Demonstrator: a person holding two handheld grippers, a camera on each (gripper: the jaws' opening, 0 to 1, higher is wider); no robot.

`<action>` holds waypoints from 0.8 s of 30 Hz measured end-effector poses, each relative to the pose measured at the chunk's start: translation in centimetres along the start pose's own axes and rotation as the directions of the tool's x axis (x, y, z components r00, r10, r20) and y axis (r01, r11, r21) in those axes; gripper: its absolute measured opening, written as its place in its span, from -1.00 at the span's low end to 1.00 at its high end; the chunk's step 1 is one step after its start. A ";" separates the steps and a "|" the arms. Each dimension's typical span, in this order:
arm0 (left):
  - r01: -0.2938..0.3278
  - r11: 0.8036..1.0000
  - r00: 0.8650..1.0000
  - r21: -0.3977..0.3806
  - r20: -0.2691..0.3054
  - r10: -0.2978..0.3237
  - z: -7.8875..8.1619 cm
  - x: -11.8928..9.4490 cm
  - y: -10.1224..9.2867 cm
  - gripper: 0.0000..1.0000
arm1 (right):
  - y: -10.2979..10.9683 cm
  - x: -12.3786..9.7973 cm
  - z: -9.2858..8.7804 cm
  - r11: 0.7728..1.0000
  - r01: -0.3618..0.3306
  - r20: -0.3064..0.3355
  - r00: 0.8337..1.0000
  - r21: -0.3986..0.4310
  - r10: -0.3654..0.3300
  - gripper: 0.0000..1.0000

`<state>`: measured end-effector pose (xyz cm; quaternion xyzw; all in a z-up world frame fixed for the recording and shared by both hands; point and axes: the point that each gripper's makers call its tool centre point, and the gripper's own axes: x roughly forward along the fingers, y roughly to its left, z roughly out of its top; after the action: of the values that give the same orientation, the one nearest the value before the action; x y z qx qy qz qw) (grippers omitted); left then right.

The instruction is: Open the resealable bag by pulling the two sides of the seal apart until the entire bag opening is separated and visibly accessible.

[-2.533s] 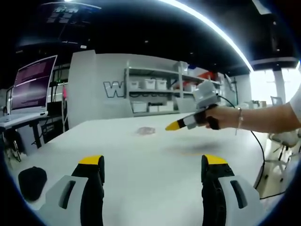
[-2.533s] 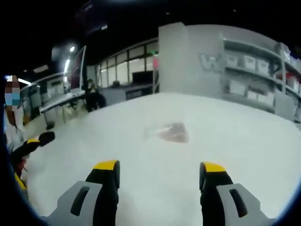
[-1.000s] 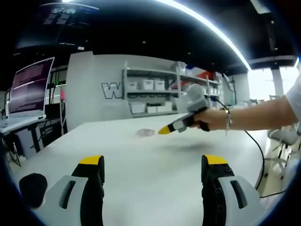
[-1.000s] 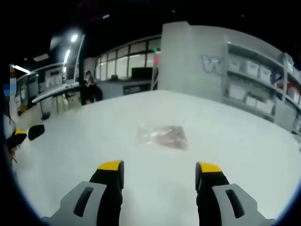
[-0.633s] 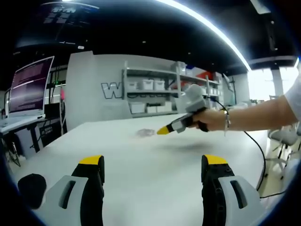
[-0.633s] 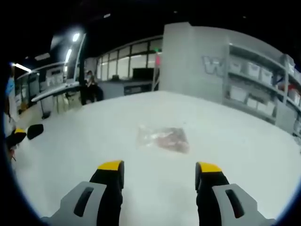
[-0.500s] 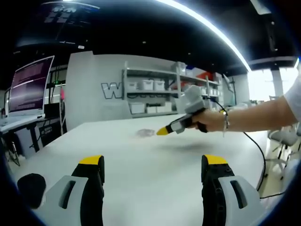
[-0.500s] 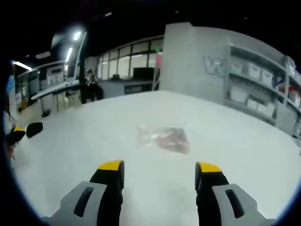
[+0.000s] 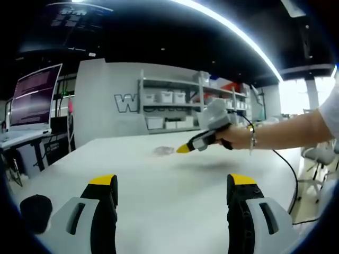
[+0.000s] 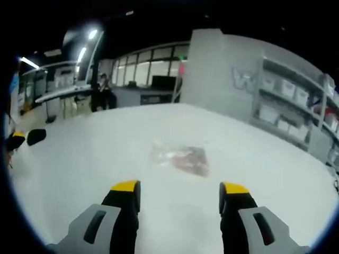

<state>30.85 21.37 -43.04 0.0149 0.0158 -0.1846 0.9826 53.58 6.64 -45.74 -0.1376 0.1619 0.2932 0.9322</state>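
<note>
Resealable bag lies flat and sealed on the white table, ahead of the wide, empty right gripper and far beyond the equally wide left gripper, so a pinch may grab both film layers or merely skid it.

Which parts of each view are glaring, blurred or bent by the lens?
Left gripper view: a ceiling light strip curves with fisheye distortion, the window area is blown out, and a soft shadow lies under the right gripper. Right gripper view: the whole picture is soft, so the resealable bag looks hazy.
</note>
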 end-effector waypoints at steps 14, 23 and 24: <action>0.005 1.000 1.000 -0.008 -0.004 -0.005 -0.2 0.3 -0.1 0.66 | 0.6 1.0 -0.3 1.000 -0.015 -0.012 1.000 0.002 0.015 0.15; 0.010 1.000 1.000 -0.012 -0.004 -0.010 -0.3 0.4 -0.4 0.66 | 0.6 1.5 -0.4 1.000 -0.014 -0.019 1.000 0.009 0.014 0.14; 0.010 1.000 1.000 -0.012 -0.004 -0.010 -0.4 0.4 -0.4 0.66 | 0.5 1.5 -0.5 1.000 -0.013 -0.020 1.000 0.007 0.013 0.14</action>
<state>31.11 20.88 -43.41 0.0095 0.0189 -0.1894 0.9817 54.31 7.64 -46.81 -0.1362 0.1731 0.2973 0.9290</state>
